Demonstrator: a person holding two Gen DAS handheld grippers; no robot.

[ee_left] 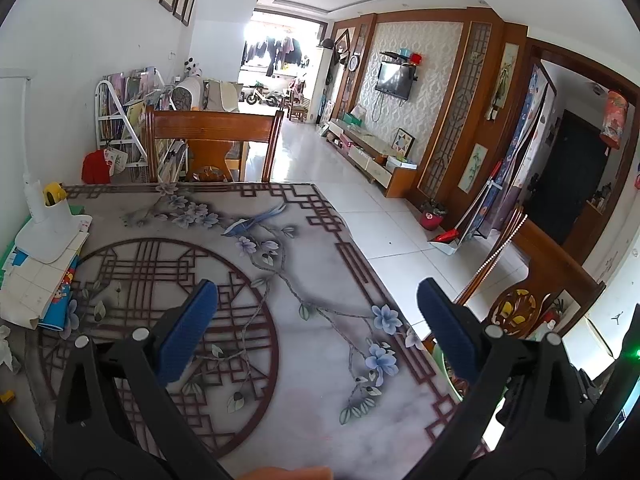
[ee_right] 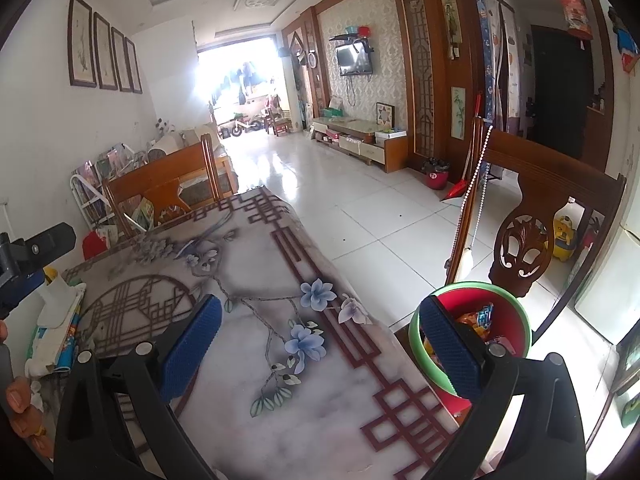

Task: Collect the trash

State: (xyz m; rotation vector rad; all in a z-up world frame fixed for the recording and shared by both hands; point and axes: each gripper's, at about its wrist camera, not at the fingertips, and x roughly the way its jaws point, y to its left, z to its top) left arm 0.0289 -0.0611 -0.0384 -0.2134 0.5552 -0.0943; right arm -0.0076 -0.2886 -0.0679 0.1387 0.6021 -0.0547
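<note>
My left gripper is open and empty above the patterned tablecloth. My right gripper is open and empty over the table's right edge. A red bin with a green rim stands on the floor beside the table, just past my right finger. It holds colourful snack wrappers. In the left wrist view only a sliver of the bin shows behind the right finger. The other gripper shows at the left edge of the right wrist view.
A stack of papers and books with a white holder lies at the table's left edge. Wooden chairs stand at the far end and the right side. A red basket and dustpan sit by the far wall.
</note>
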